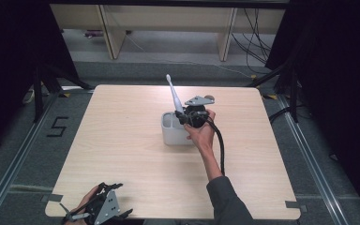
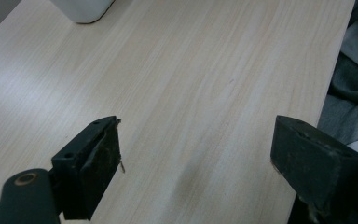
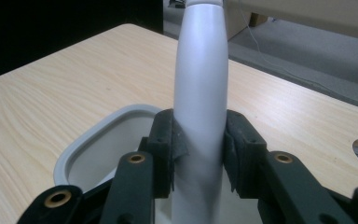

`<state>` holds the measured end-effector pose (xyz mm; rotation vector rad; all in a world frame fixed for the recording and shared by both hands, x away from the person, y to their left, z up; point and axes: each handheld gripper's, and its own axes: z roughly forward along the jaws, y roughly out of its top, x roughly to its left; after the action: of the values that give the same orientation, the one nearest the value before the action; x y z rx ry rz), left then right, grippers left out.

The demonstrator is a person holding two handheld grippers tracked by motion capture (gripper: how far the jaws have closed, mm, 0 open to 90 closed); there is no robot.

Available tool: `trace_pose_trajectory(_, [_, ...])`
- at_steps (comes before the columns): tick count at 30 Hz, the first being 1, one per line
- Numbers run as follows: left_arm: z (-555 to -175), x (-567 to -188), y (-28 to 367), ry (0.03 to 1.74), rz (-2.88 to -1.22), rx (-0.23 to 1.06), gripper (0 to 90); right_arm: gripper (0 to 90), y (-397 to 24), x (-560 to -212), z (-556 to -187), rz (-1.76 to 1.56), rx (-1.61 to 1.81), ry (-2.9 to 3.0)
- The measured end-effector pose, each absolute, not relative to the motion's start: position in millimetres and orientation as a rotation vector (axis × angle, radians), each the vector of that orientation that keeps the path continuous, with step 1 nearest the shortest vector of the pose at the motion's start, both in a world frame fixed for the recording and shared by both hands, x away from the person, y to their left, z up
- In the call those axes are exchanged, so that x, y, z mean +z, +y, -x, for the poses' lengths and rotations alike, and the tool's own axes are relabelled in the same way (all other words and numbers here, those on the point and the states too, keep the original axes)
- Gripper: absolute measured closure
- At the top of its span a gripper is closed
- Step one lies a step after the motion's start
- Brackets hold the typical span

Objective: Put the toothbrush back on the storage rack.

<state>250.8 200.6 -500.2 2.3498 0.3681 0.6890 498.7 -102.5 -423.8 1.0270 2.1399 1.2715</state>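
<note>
the right gripper [image 1: 186, 117] is clenched on the handle of a white electric toothbrush [image 1: 174, 96], its pads pressed against the smooth body on both sides, as the right gripper view shows, with the brush head pointing up and slightly away. it holds the toothbrush upright directly over a white holder cup [image 1: 171, 131] near the middle of the tabletop [image 1: 122, 140], the lower end of the handle at or just inside the opening; whether the brush is going in or coming out cannot be told. gripping mid-handle keeps the long body vertical so it can pass the rim [image 3: 91, 122] cleanly. the left gripper [image 1: 101, 208] rests at the near left edge of the tabletop, well apart from the cup, its jaws spread wide with nothing between them, likely just parked out of the way. the tabletop is pale wood grain and otherwise bare. beyond it lie grey floor, loose cables [image 1: 255, 33], dark curtains at the sides, and light wooden furniture legs at the back.
</note>
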Motion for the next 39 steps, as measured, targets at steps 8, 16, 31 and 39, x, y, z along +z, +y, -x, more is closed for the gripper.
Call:
trace_pose_trajectory(8, [-250.4,-501.0,200.3,0.362,-2.349,0.677,15.3,66.8,-101.8,-426.3,-498.8,-1.036,1.206,2.182])
trace_pose_trajectory(16, [-250.4,-501.2,200.1,0.367,-2.343,0.682,15.3,66.7,-99.4,-429.1,-498.1,-1.086,1.171,2.248])
trace_pose_trajectory(31, [-250.4,-501.0,200.1,0.363,-2.346,0.680,15.3,66.6,-96.8,-430.2,-498.8,-1.107,1.137,2.301])
trace_pose_trajectory(39, [-250.4,-500.8,200.1,0.360,-2.348,0.682,15.3,66.5,-95.6,-429.6,-498.7,-1.108,1.075,2.324])
